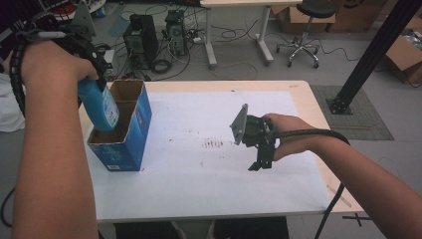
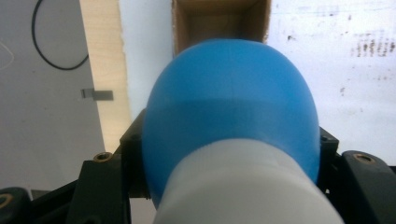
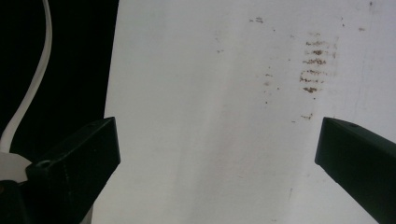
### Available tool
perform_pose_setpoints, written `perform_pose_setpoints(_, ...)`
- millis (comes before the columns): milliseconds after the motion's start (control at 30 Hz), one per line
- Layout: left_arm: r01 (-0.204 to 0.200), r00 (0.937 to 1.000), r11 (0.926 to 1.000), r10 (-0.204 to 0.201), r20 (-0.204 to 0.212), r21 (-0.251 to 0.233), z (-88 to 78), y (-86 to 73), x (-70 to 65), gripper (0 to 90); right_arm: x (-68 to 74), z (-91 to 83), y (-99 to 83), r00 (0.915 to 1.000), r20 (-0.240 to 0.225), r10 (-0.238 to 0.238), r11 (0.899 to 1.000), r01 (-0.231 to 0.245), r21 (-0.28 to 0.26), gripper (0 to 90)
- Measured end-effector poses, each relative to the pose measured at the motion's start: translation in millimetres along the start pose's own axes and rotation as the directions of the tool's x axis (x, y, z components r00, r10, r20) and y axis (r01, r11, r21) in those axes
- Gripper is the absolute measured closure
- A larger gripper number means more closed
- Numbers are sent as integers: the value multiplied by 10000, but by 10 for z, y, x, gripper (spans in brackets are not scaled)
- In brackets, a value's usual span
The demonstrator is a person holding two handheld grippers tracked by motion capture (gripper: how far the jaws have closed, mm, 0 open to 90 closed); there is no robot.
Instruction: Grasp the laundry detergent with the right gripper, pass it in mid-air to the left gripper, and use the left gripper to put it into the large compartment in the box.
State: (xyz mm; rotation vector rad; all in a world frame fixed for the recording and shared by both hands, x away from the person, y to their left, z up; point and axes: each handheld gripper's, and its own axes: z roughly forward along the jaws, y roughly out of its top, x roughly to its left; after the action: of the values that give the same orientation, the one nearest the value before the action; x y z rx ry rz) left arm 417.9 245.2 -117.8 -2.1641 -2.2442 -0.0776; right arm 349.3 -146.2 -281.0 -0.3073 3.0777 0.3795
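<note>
A blue bottle (image 1: 102, 105) with a white cap end hangs tilted over the open top of a blue cardboard box (image 1: 130, 130) at the table's left. My left gripper (image 1: 97, 74) is shut on the bottle near its upper part. In the left gripper view the blue bottle (image 2: 231, 112) bulges between the black jaws, its base pointing at the box's brown inside (image 2: 219, 21). My right gripper (image 1: 261, 164) hovers over the white sheet right of centre, jaws pointing down. In the right gripper view its jaws stand wide apart, and that gripper (image 3: 217, 156) holds nothing.
A white sheet (image 1: 209, 169) with brown smudges (image 1: 214, 144) covers the wooden table (image 1: 318, 114). On the floor behind stand computer towers (image 1: 141, 37), cables and a stool (image 1: 304, 30). A black frame post (image 1: 370, 55) rises at the right.
</note>
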Motion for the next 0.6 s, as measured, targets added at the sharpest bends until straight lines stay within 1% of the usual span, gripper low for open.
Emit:
perform_pose_setpoints(167, -86, 9999, 9999, 85, 100, 73, 96, 28, 4, 381, -5, -7, 3, 10000, 30, 29, 10000, -30, 32, 0)
perform_pose_setpoints(333, -185, 9998, 9997, 184, 86, 142, 209, 51, -15, 381, 8, -18, -1, 10000, 49, 13, 10000, -13, 52, 0)
perform_pose_setpoints(433, -289, 9996, 9995, 288, 73, 125, 295, 66, -20, 381, 19, -16, -7, 10000, 44, 49, 10000, -50, 84, 0)
perform_pose_setpoints(600, -326, 9994, 9991, 323, 94, 259, 462, 95, -29, 381, 26, -9, -12, 10000, 43, 50, 9999, -50, 135, 0)
